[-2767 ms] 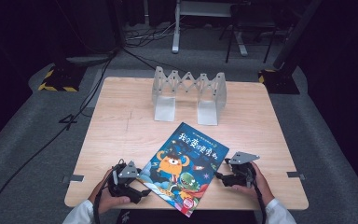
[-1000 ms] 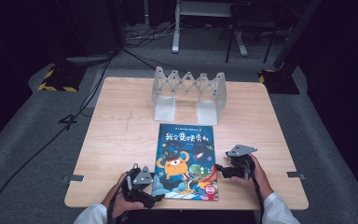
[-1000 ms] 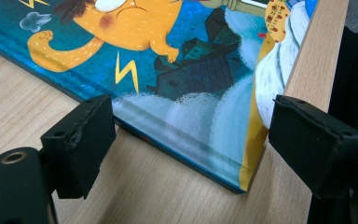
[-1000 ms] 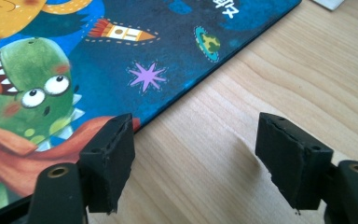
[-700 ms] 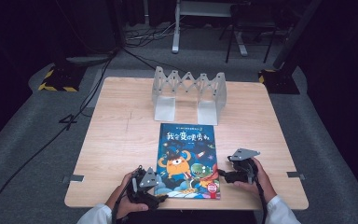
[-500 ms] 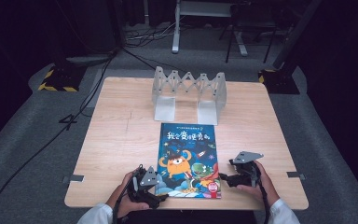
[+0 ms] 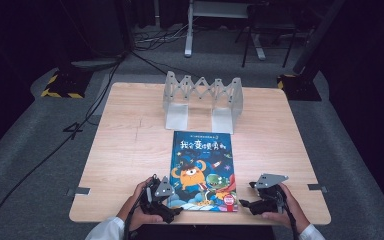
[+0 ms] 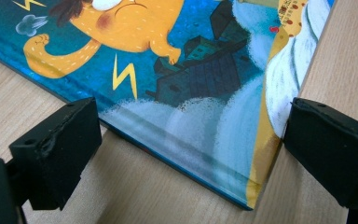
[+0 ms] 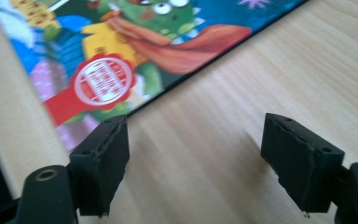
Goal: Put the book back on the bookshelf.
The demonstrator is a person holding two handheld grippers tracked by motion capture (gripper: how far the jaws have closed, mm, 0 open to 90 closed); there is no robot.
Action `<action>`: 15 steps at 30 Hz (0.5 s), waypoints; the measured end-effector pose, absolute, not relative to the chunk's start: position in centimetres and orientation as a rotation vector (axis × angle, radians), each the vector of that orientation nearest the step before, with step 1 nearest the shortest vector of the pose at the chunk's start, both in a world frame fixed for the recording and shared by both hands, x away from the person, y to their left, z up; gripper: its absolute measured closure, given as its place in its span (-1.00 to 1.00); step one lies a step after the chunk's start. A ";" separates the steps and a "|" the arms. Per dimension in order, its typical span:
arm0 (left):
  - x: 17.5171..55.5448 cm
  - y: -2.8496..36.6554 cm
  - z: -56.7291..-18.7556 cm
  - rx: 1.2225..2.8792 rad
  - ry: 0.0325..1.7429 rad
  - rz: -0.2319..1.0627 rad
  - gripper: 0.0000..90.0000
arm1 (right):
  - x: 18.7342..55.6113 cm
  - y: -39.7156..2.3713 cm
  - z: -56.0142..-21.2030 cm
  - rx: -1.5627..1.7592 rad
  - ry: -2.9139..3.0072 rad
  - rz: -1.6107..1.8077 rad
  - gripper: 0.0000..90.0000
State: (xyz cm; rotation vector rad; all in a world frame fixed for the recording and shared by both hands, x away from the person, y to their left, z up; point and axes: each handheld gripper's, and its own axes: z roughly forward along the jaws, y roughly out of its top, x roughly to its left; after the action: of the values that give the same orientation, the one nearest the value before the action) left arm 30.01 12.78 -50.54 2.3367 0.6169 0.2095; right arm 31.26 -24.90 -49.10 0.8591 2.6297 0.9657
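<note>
The picture book (image 7: 204, 170) lay flat and squared to the worktop (image 7: 125, 150), its lower edge near the front edge, after being swung round from a slant moments earlier. The left tongs (image 7: 172, 214) had just been opening and stood apart around the book's near-left corner, pads clear of the cover. The right tongs (image 7: 244, 204), also just opened wider, had drawn back beside the near-right corner, gripping nothing. With the book released and straightened below the folding rack (image 7: 203, 100), standing it there looked the likely next step.
</note>
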 end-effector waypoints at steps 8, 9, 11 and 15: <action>29.7 14.0 -50.5 2.325 0.628 0.215 -0.82 | 29.4 -24.1 -48.1 0.877 2.737 0.824 -0.13; 29.6 14.2 -50.5 2.320 0.636 0.215 -0.82 | 29.2 -24.0 -48.0 0.880 2.741 0.815 -0.08; 29.6 14.7 -50.5 2.320 0.644 0.219 -0.82 | 29.0 -23.7 -47.7 0.901 2.761 0.774 0.08; 29.5 15.3 -50.5 2.319 0.647 0.224 -0.82 | 28.5 -22.8 -47.1 0.870 2.831 0.654 0.33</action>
State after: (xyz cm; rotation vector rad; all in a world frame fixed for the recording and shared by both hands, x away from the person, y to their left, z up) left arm 29.51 15.28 -50.54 2.3191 0.6475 0.2242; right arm 28.52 -22.81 -47.12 0.8695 2.8313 0.6541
